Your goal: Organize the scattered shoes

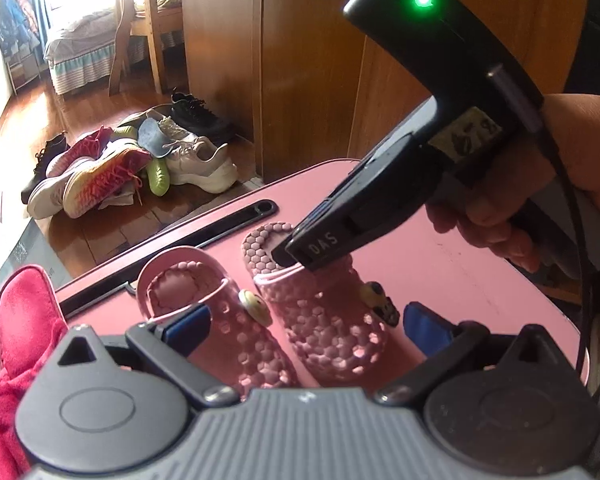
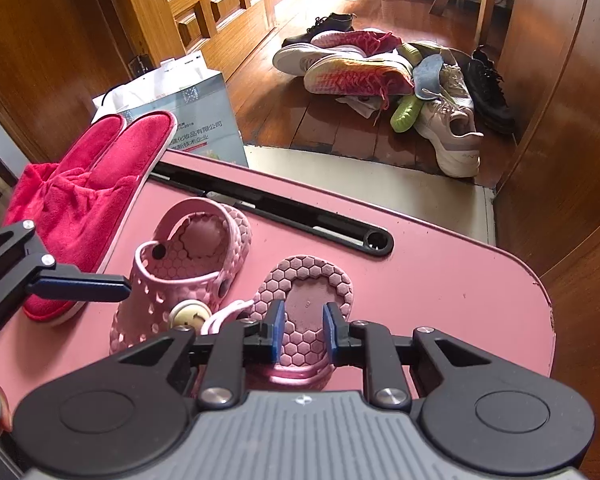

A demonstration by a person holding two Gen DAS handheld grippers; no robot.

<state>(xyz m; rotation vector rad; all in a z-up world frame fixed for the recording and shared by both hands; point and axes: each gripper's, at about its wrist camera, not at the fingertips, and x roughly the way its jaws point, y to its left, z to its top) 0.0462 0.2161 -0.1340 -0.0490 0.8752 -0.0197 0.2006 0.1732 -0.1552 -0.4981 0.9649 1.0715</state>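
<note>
**Two pink clogs on the pink table**

Two small pink clogs stand side by side on a pink table (image 2: 460,280). The right clog (image 1: 328,320) has its heel strap pushed forward. The left clog (image 1: 236,332) has a round pale charm on its upper.

The right gripper (image 2: 300,328) is over the heel of the right clog. Its blue pads (image 2: 278,330) stand a little apart, with the insole seen between them, and they squeeze nothing, so the jaws are partly released. In the left wrist view its tips touch the clog at the strap.

The left gripper (image 1: 304,322) is wide apart, with both clogs between its fingers, and it holds nothing.

A pair of red slippers (image 2: 88,196) lies on the left edge of the table, near the left clog. A black slot (image 2: 284,208) runs across the table behind the clogs. A paper bag (image 2: 196,120) stands behind the table. Further away, a pile of sneakers (image 2: 392,80) lies on the wooden floor (image 2: 300,120).
</note>
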